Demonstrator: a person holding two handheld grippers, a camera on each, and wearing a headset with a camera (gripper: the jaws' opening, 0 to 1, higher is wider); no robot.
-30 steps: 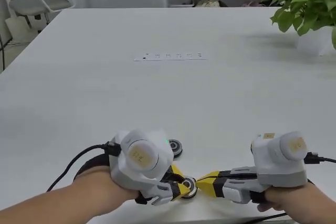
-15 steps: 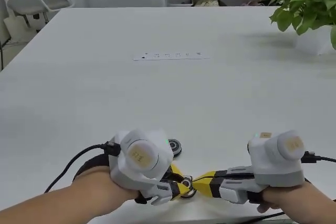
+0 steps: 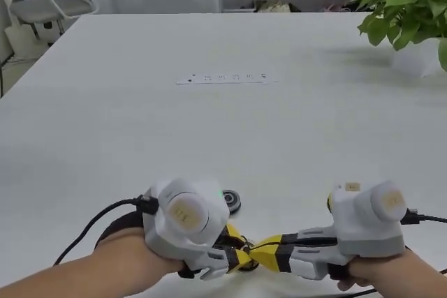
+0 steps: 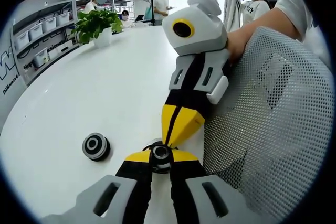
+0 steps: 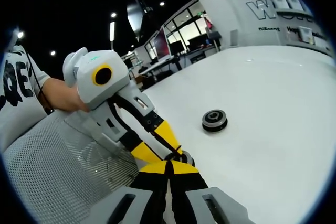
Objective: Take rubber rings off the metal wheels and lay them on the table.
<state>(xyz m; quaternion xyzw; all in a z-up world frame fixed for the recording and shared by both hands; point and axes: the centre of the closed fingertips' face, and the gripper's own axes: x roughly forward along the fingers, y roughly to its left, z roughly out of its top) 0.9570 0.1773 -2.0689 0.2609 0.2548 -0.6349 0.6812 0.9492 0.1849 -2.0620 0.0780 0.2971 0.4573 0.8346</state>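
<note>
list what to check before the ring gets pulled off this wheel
1. left gripper clamped on the held wheel: ok
2. right gripper tips at that wheel: ok, jaws closed
3. rubber ring actually pinched by the right gripper: cannot tell, the tips hide it
4. second wheel lying apart from both grippers: ok
5. bare table ahead for laying the ring down: ok

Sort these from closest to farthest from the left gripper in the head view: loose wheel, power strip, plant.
1. Loose wheel, just beyond the left gripper.
2. Power strip, mid-table.
3. Plant, far right corner.
</note>
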